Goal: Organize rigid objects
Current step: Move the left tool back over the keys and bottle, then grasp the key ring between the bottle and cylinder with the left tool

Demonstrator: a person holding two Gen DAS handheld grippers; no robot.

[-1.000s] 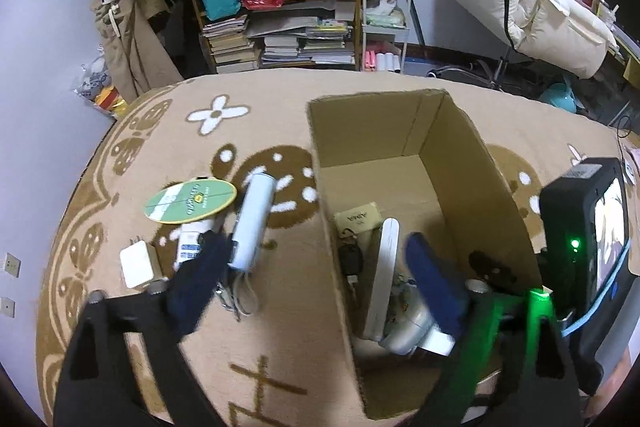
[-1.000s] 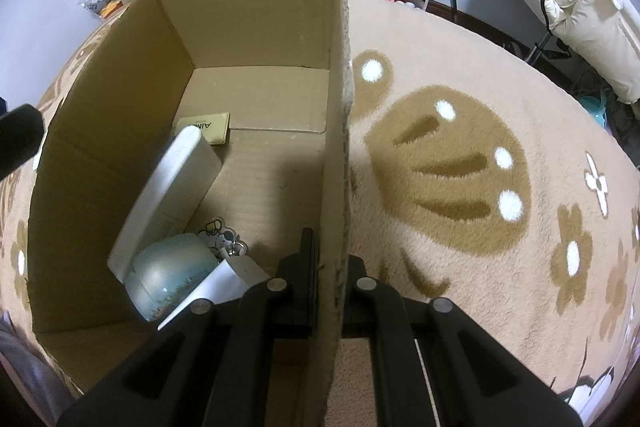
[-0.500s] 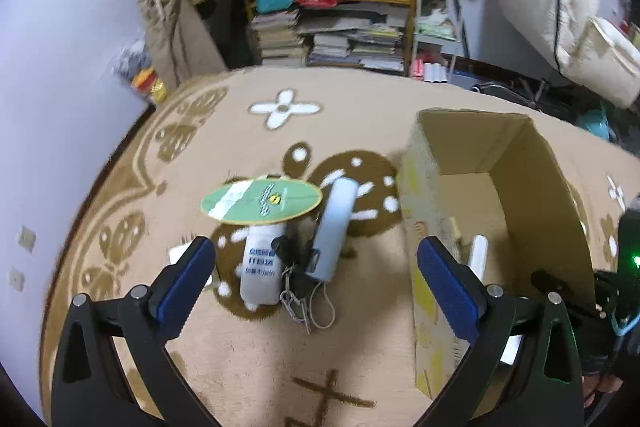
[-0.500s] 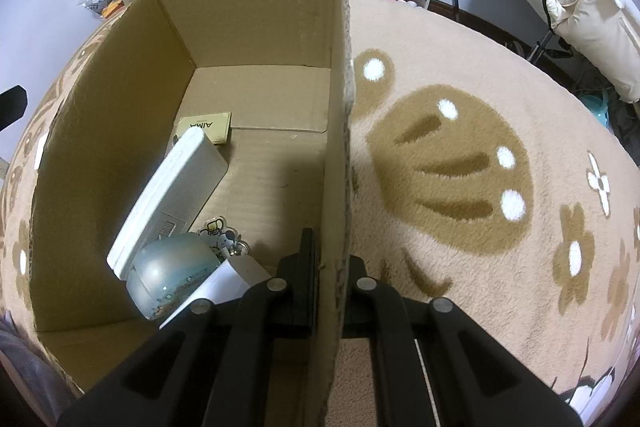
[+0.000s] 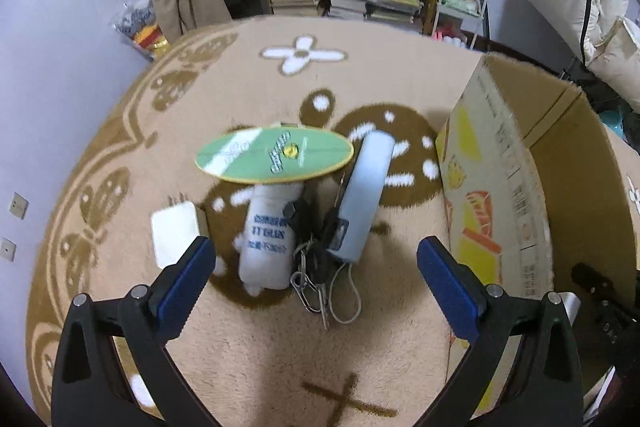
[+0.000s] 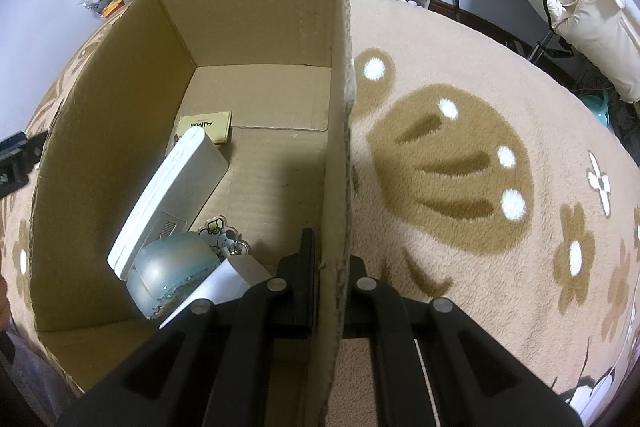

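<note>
Keys (image 5: pixel 316 267) ahead between wide-open left gripper (image 5: pixel 316 279) jaws; right gripper (image 6: pixel 328 267) clamping box wall (image 6: pixel 338 163)

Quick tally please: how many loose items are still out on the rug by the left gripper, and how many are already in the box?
On the rug: 5 (green disc, white bottle, pale blue case, keys, white adapter)
In the cardboard box: 5 (tin, white slab, globe, keychain, white piece)
Total: 10
</note>
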